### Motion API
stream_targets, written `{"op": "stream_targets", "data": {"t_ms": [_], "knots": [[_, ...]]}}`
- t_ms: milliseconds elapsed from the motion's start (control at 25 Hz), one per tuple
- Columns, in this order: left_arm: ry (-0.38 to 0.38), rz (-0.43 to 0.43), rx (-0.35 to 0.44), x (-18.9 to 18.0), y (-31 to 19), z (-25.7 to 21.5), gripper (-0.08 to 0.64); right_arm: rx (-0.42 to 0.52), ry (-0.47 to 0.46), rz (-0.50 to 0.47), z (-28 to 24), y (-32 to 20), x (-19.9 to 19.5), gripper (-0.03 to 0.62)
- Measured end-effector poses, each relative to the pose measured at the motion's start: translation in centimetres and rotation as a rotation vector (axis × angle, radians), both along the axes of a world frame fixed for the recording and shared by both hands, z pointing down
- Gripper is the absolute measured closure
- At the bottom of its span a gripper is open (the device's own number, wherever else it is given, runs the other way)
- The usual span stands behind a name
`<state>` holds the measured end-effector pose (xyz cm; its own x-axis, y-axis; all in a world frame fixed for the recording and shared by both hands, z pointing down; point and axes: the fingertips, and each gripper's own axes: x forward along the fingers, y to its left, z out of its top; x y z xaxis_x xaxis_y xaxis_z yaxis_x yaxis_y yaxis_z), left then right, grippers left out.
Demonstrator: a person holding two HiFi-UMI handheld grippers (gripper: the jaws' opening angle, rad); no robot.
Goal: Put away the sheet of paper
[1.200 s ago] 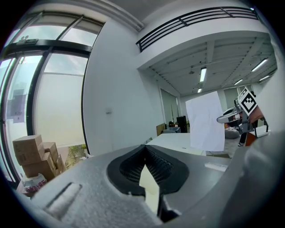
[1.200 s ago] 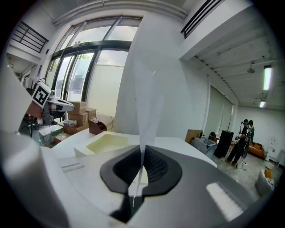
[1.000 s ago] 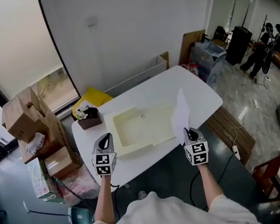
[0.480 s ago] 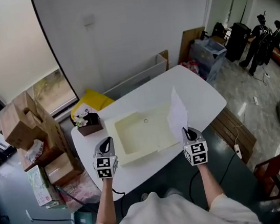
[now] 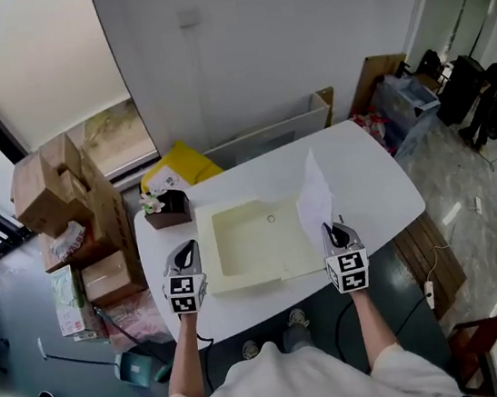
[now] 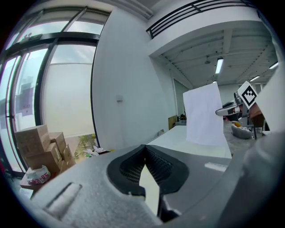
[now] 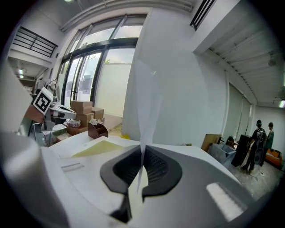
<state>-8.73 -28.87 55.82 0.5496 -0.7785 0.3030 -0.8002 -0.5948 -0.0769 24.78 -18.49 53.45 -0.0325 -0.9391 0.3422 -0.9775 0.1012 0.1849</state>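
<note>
A white sheet of paper (image 5: 314, 195) stands upright over the white table (image 5: 367, 190), pinched at its lower edge by my right gripper (image 5: 330, 227), which is shut on it. The right gripper view shows the paper (image 7: 144, 102) edge-on, rising from between the closed pads of the right gripper (image 7: 142, 156). A cream folder (image 5: 254, 238) lies flat on the table just left of that gripper. My left gripper (image 5: 185, 250) hovers at the folder's left edge; its jaws meet with nothing held. From the left gripper (image 6: 144, 153) the paper (image 6: 202, 116) shows to the right.
A small brown box (image 5: 166, 209) with white flowers sits at the table's back left corner. Cardboard boxes (image 5: 61, 201) are stacked on the floor at left, with a yellow bag (image 5: 180, 166) and a long white box (image 5: 267, 135) behind the table. A bench (image 5: 432, 250) stands at right.
Both grippers have moved forward over the table's near edge, closer to the cream folder. The paper stays upright in the right gripper. The head view has shifted.
</note>
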Motion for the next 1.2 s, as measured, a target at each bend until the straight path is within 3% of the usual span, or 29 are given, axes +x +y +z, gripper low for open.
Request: {"op": "stream_targets", "data": {"t_ms": [400,720,960,1200], "knots": [[-0.028,-0.202,0.003,0.6,-0.3,-0.8,0.555,0.024,-0.032,-0.193,-1.2,-7.6,2.5,0.591],[-0.035,-0.325,-0.004,-0.1,1.3,-1.2,0.555,0.036,-0.082,-0.327,-1.3,-10.8,0.9,0.591],[-0.03,-0.334,-0.016,0.0,1.9,-0.3,0.555,0.025,-0.098,-0.373,-0.5,-10.9,-1.2,0.591],[-0.001,-0.289,-0.031,0.1,1.4,0.7,0.555,0.006,-0.085,-0.343,0.1,-10.1,-2.9,0.591]]}}
